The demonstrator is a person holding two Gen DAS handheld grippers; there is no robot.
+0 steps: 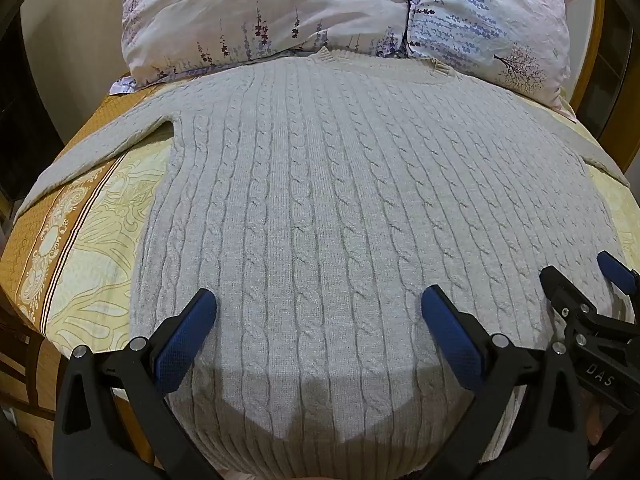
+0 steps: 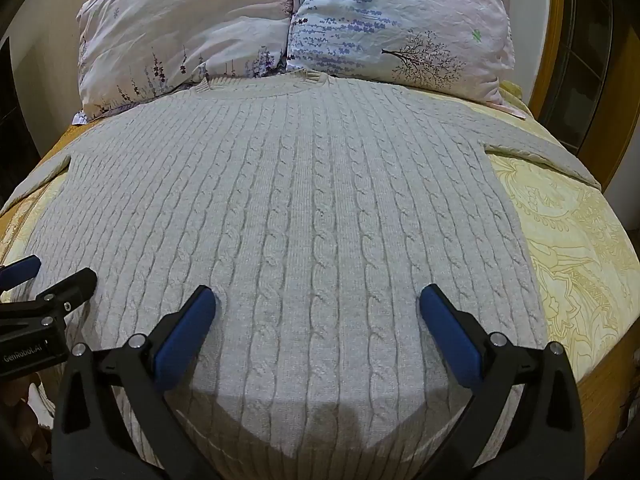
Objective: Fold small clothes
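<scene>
A pale grey cable-knit sweater (image 1: 320, 184) lies spread flat, front or back up I cannot tell, on a bed (image 2: 580, 248) with a yellow patterned bedspread, its collar at twelve o'clock just against two floral pillows (image 1: 280, 12) and its sleeves angled out towards nine and three. The left hand-held gripper (image 1: 319, 308) and the right hand-held gripper (image 2: 318, 306) hover side by side above the hem at six o'clock, jaws spread wide, nothing between them. No fold appears to have begun. To start well, each gripper would likely need to pinch both knit layers together at a side edge or sleeve, then carry the fabric across in step so the thick knit lands flat without bunching or dragging the body askew.
</scene>
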